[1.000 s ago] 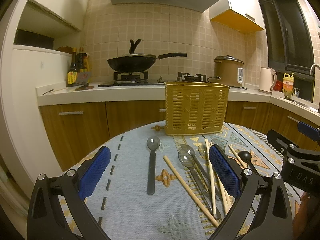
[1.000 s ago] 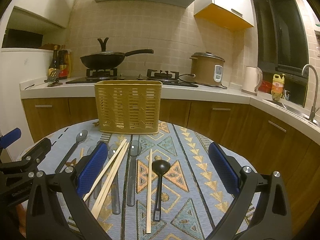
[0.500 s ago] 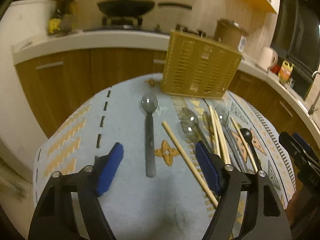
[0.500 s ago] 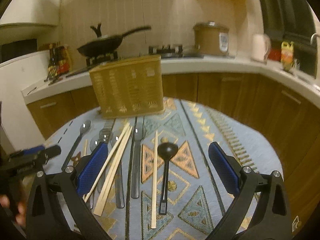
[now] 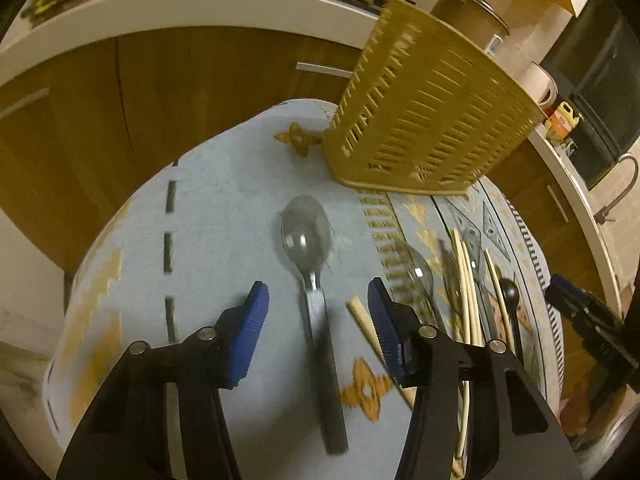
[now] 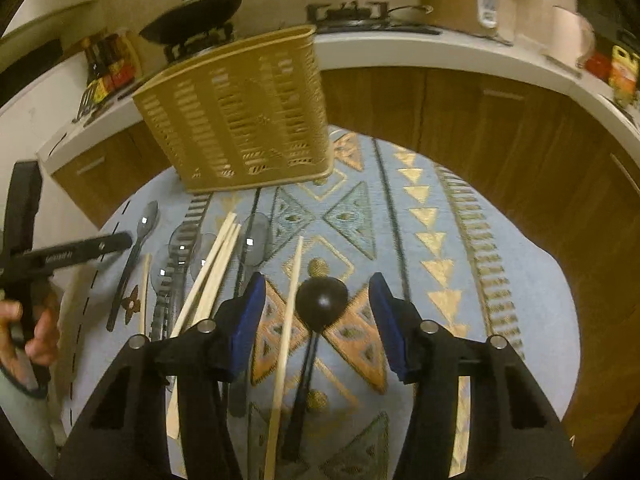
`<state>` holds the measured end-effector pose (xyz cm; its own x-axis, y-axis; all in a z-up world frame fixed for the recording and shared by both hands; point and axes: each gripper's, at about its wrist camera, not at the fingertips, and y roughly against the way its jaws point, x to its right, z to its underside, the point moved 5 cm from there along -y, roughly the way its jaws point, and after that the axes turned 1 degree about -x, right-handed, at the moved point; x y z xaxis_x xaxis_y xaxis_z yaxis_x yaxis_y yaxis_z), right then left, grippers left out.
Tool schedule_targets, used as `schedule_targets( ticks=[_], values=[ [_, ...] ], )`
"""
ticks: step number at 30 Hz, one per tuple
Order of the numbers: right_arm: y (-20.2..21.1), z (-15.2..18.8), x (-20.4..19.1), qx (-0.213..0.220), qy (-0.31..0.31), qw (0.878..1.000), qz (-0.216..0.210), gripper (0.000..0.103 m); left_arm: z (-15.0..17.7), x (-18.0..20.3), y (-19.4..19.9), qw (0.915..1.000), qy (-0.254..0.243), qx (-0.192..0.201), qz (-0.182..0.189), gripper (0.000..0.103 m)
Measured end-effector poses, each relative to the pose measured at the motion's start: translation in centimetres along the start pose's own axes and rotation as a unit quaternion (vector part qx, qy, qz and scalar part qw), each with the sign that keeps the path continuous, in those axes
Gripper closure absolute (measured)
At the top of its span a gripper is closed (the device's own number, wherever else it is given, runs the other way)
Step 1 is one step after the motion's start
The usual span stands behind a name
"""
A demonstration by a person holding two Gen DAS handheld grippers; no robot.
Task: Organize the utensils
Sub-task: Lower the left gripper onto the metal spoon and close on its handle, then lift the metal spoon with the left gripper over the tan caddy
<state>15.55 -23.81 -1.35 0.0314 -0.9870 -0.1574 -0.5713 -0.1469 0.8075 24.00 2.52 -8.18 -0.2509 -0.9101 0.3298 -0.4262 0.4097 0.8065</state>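
The left tool (image 5: 318,316), jaws just narrowed to half-open and gripping nothing, straddles the neck of a smooth grey spoon (image 5: 314,308) lying lengthwise along its pointing line on the woven tablecloth (image 5: 224,208). The right tool (image 6: 316,312), likewise half-closed and empty, brackets a glossy black ladle (image 6: 320,300) and one wooden chopstick (image 6: 286,320). The slatted tan utensil basket (image 6: 240,112) stands beyond.

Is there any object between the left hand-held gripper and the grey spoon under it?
Nothing visible is. The left hand-held gripper has just been closing, and the grey spoon lies between its blue pads, untouched. One chopstick lies close beside the right pad.
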Motion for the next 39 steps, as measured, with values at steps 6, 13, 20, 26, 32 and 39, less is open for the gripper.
schedule_targets(
  ticks=[6, 13, 20, 26, 32, 39],
  values=[
    [-2.2, -0.7, -1.1, -0.034, 0.021, 0.999, -0.015, 0.053, -2.3, -0.3, -1.5, 0.9991, -0.010, -0.007, -0.041, 0.054],
    [-3.9, -0.8, -1.3, -0.062, 0.031, 0.997, -0.023, 0.053, -3.4, 1.1, -3.5, 0.9965, -0.035, -0.017, -0.074, 0.054],
    [-4.6, -1.0, -2.9, -0.072, 0.056, 0.995, -0.030, 0.053, -3.8, 2.0, -4.0, 0.9915, -0.055, -0.008, -0.118, 0.072],
    [-6.0, -1.1, -4.6, -0.084, 0.090, 0.992, -0.015, 0.053, -3.8, 2.1, -3.6, 0.9934, -0.049, 0.001, -0.104, 0.072],
    [-7.7, -1.6, -6.1, -0.092, 0.126, 0.988, 0.011, 0.053, -3.1, 1.3, -2.9, 0.9949, -0.046, 0.009, -0.090, 0.072],
    [-9.0, -1.5, -8.2, -0.099, 0.164, 0.981, 0.022, 0.065, -2.7, 1.4, -2.7, 0.9944, -0.055, 0.010, -0.089, 0.072]
  ],
)
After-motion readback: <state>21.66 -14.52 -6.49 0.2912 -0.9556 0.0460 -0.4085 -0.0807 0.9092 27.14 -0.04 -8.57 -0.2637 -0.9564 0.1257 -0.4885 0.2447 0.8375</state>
